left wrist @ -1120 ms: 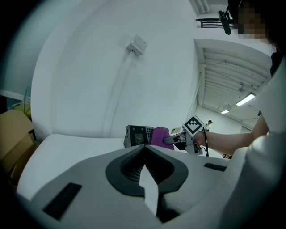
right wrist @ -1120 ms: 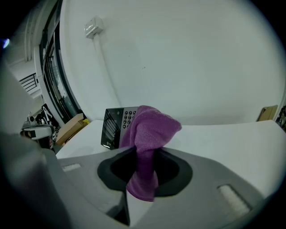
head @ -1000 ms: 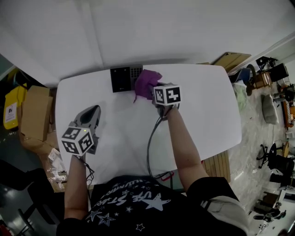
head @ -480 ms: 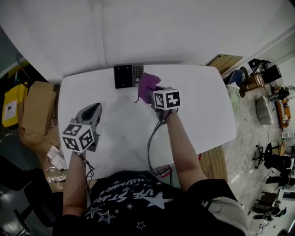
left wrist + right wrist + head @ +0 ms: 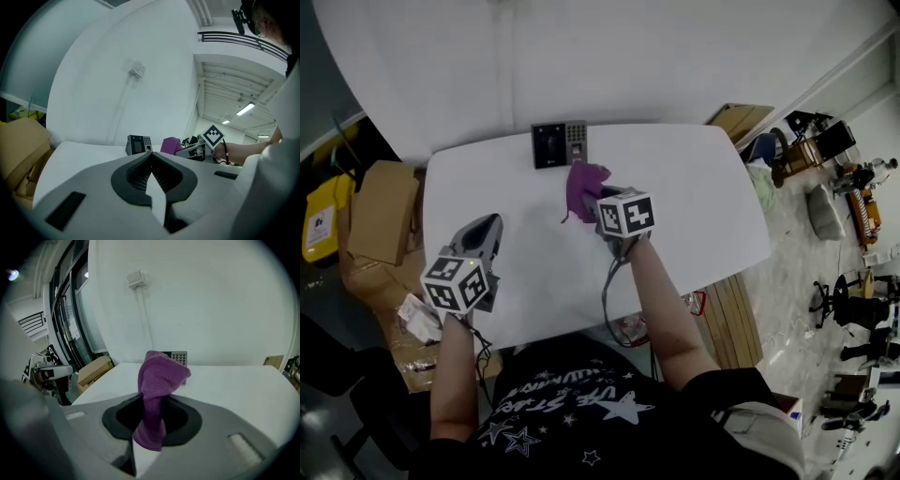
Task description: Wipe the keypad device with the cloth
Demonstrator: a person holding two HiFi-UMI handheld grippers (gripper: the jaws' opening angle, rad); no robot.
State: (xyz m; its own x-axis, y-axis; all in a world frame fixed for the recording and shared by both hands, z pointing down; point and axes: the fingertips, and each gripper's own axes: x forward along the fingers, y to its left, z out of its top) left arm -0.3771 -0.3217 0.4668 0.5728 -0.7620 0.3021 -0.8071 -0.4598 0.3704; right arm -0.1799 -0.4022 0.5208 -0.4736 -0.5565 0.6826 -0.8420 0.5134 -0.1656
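Note:
A black keypad device (image 5: 559,143) stands upright at the far edge of the white table (image 5: 703,216); the left gripper view shows the keypad device (image 5: 138,144) small and far off, and the right gripper view shows its keys (image 5: 179,356) behind the cloth. My right gripper (image 5: 592,199) is shut on a purple cloth (image 5: 583,186), held a short way in front of the device and apart from it. The cloth (image 5: 157,394) bunches up out of the jaws. My left gripper (image 5: 484,230) rests over the table's left part, shut and empty.
Cardboard boxes (image 5: 380,220) stand left of the table, and a yellow bin (image 5: 321,216) beyond them. A white wall (image 5: 581,56) rises just behind the device. A cable (image 5: 607,286) trails from the right gripper over the table's near edge. Clutter and chairs (image 5: 853,319) fill the floor at right.
The right gripper has drawn the purple cloth back from the keypad device toward me, so a gap has opened between them. The left gripper has stayed in place.

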